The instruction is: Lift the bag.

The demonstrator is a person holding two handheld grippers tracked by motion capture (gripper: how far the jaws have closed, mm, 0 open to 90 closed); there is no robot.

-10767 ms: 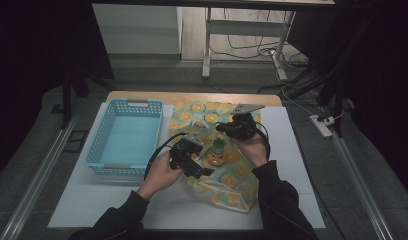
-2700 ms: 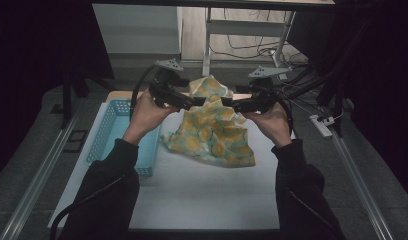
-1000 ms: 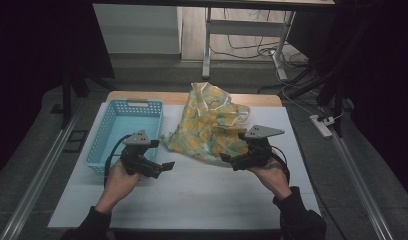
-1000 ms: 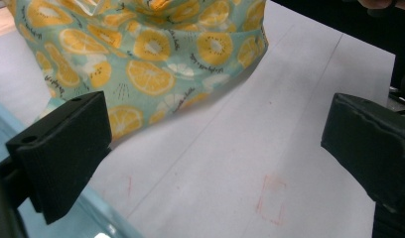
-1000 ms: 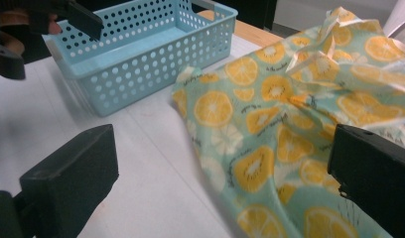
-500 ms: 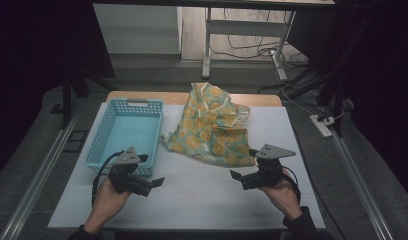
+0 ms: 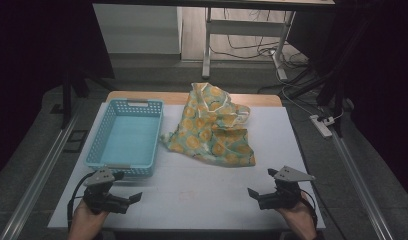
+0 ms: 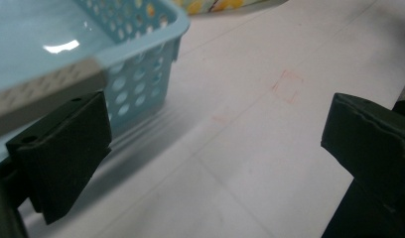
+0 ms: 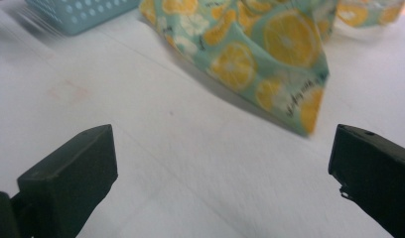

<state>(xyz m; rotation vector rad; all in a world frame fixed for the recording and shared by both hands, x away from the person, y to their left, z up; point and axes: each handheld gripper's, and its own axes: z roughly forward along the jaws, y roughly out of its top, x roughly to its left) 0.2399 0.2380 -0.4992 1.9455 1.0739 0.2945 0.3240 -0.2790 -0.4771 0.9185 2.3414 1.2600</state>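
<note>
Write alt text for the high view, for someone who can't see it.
A crumpled cloth with an orange-slice print lies mid-table beside a light blue basket on a white table. Near the front edge, a person's hands hold the left gripper and right gripper, both open and apart from the cloth.

The light-blue perforated plastic basket (image 7: 126, 136) has a glossy floor that reflects the overhead light. The teal, orange-slice-printed cloth bag (image 7: 212, 127) is soft fabric – matt and creased. The white tabletop (image 7: 202, 200) is smooth and matt, with faint reddish marks. The black gripper fingers (image 9: 71, 178) look matt – slightly rough at the edges.
</note>
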